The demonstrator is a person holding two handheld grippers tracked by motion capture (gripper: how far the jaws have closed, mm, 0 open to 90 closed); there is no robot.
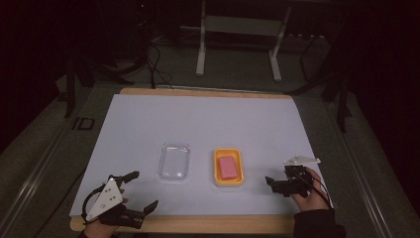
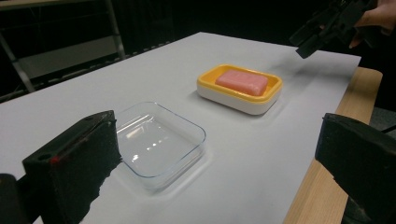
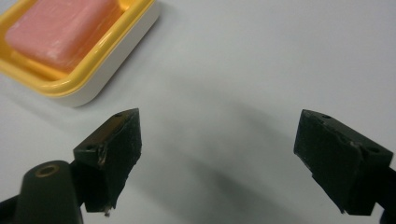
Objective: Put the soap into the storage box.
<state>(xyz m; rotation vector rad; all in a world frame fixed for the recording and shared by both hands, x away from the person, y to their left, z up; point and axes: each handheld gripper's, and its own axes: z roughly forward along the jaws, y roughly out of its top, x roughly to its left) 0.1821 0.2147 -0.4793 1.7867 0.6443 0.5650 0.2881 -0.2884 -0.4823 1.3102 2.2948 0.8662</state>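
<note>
Pink soap bar [image 1: 228, 167] lies in a yellow-and-white soap dish [image 1: 228, 180] near the counter's [image 1: 198, 119] middle, with a clear plastic lid [image 1: 174, 161] just beside it at 9 o'clock, apart from it. At 7 o'clock the left hand-held gripper [image 1: 139, 190] sits released, jaws wide and empty. At 4 o'clock the right hand-held gripper [image 1: 270, 182] is likewise spread, holding nothing, pointing toward the dish above bare white sheet [image 3: 261, 56].
</note>
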